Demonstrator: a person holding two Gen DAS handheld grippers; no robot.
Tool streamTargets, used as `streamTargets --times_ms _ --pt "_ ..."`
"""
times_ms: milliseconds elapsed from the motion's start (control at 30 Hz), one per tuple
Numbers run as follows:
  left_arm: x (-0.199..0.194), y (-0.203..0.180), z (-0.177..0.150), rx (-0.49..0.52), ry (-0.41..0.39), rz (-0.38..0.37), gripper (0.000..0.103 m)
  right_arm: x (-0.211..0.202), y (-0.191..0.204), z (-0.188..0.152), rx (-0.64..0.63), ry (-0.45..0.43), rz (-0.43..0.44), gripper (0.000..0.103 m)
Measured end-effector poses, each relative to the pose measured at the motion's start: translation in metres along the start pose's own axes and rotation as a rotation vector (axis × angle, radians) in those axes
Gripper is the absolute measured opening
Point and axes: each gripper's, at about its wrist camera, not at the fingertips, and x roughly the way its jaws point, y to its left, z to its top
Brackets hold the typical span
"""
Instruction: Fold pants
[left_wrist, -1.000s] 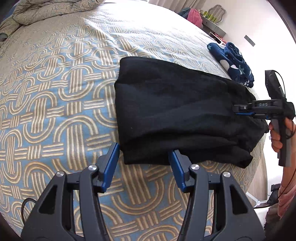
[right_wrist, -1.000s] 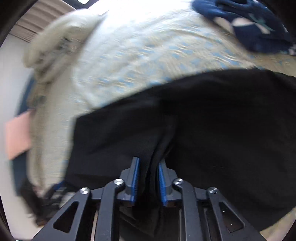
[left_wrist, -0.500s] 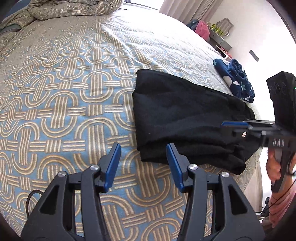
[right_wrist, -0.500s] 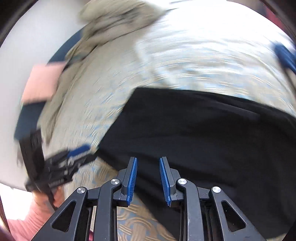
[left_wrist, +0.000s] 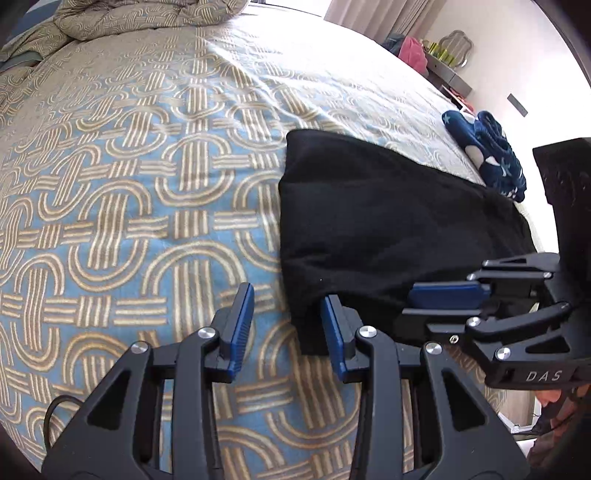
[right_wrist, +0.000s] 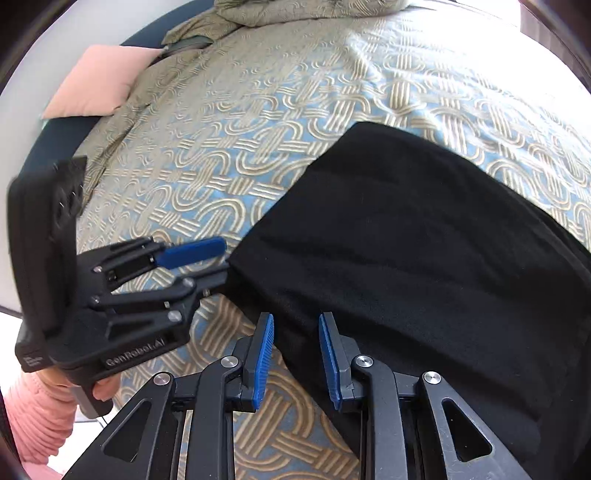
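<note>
I see a bed (left_wrist: 155, 206) covered by a spread of light blue with interlocking tan loops, lying mostly flat with a few shallow creases. On it, near the edge closest to me, lie the black pants (left_wrist: 376, 229), folded into a thick, roughly rectangular stack, one corner hanging close to that edge. Towards the bed's right edge, apart from the pants, sits a bundled navy garment with pale stars (left_wrist: 487, 151). At the far end a rumpled quilt (left_wrist: 147, 18) in the same tan pattern is heaped up, and a pink pillow (right_wrist: 99, 81) rests at the far left corner.
</note>
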Motion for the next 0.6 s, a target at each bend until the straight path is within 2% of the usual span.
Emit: streamTargets --times_ms 33,67,167,233,300,367,400,533,600 --pt "-0.002 -0.001 0.000 0.010 -0.016 -0.021 0.018 -0.001 -0.004 0.001 0.017 0.002 0.009 0.026" --pt "-0.003 -0.002 0.000 0.013 -0.018 -0.061 0.011 -0.003 -0.009 0.001 0.042 0.001 0.027 0.026" --pt "-0.010 0.002 -0.004 0.013 -0.039 -0.080 0.010 -0.015 -0.022 0.004 0.096 -0.024 0.069 0.026" --pt "-0.010 0.006 -0.008 0.006 -0.027 -0.083 0.010 -0.027 -0.030 0.013 0.097 -0.051 0.041 0.026" --pt "-0.007 0.008 -0.011 0.001 -0.010 -0.081 0.009 -0.032 -0.034 0.028 0.092 -0.067 -0.005 0.031" --pt "-0.006 0.009 -0.012 -0.003 -0.009 -0.080 0.009 -0.032 -0.036 0.053 0.053 -0.073 -0.028 0.042" --pt "-0.006 0.008 -0.012 -0.001 -0.011 -0.078 0.009 -0.027 -0.037 0.066 0.040 -0.073 -0.039 0.045" --pt "-0.007 0.007 -0.012 0.007 -0.011 -0.074 0.009 0.002 -0.046 0.122 -0.012 -0.041 -0.102 0.046" --pt "-0.007 0.007 -0.012 0.007 -0.009 -0.080 0.009 0.017 -0.047 0.138 -0.050 -0.009 -0.118 0.047"
